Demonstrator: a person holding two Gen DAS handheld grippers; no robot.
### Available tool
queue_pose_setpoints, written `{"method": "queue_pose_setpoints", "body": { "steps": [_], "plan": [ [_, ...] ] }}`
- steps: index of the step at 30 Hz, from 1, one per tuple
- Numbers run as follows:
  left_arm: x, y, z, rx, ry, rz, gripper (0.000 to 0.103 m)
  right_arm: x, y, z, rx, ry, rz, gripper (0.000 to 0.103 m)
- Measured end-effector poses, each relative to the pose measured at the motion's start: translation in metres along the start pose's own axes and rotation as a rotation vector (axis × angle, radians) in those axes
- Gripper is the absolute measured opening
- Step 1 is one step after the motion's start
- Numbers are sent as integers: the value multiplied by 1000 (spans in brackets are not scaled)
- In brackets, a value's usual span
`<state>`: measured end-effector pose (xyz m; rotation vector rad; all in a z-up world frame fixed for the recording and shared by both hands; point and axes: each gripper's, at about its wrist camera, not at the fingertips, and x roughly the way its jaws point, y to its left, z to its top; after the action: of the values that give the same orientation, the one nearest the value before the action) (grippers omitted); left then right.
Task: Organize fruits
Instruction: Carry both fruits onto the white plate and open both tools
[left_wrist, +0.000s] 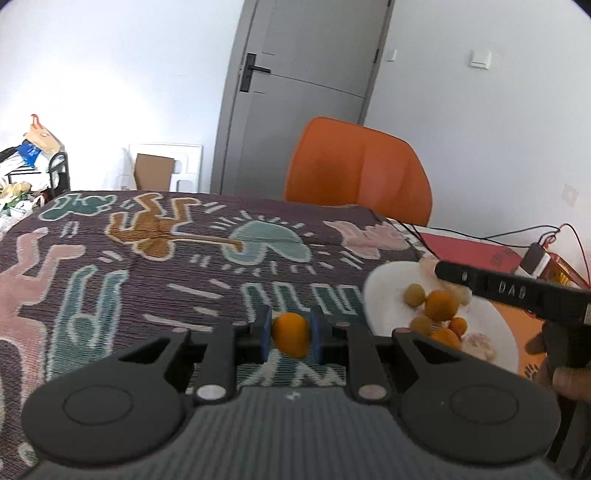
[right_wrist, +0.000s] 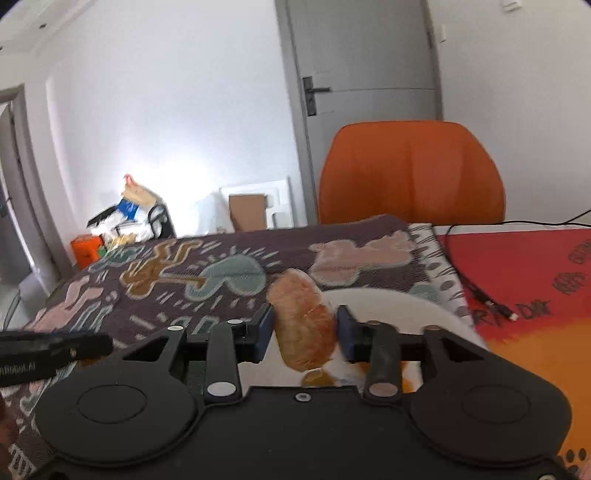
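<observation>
left gripper (left_wrist: 290, 336) pinching kumquat (left_wrist: 290, 339) | right gripper (right_wrist: 305, 332) jaws around peeled fruit (right_wrist: 303, 321), grip unclear

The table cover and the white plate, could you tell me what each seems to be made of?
Table cover: apparently woven fabric, matte; ribbed texture and soft-edged figures suggest textile. White plate: smooth and faintly glossy, likely ceramic, though plastic cannot be excluded.
</observation>
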<state>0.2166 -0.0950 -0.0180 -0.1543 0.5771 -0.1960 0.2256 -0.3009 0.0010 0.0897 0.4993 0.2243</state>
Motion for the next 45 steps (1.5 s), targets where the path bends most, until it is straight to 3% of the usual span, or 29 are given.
{"method": "queue_pose_setpoints", "body": {
  "steps": [1, 9, 15, 23, 27, 28, 31, 34, 37, 45],
  "plan": [
    [1, -4, 0, 7, 1, -5, 20, -3, -5, 0, 10, -15, -10, 52],
    [7, -32, -3, 47, 11, -49, 20, -28, -35, -6, 112, -51, -10, 53],
    [12, -56, -6, 78, 22, -95, 20, -49, -40, -20, 139, -63, -9, 64],
    [13, -81, -9, 107, 35, -141, 21, -66, -42, -33, 151, -70, -11, 66],
    [7, -84, -6, 113, 15, -141, 36, -69, -44, -39, 175, -65, -19, 68],
    [5, -82, -6, 113, 7, -137, 45, -70, -44, -41, 179, -64, -20, 70],
    [-1, -76, -6, 120, -24, -92, 62, -72, -42, -46, 180, -59, -21, 71],
    [-7, -67, -6, 117, -33, -55, 69, -72, -42, -51, 201, -54, -14, 71],
    [-13, -57, -6, 108, -35, -24, 85, -73, -40, -54, 213, -48, -14, 77],
    [-35, -36, -10, 104, -61, 18, 93, -80, -23, -58, 200, -44, -5, 91]
  ]
}}
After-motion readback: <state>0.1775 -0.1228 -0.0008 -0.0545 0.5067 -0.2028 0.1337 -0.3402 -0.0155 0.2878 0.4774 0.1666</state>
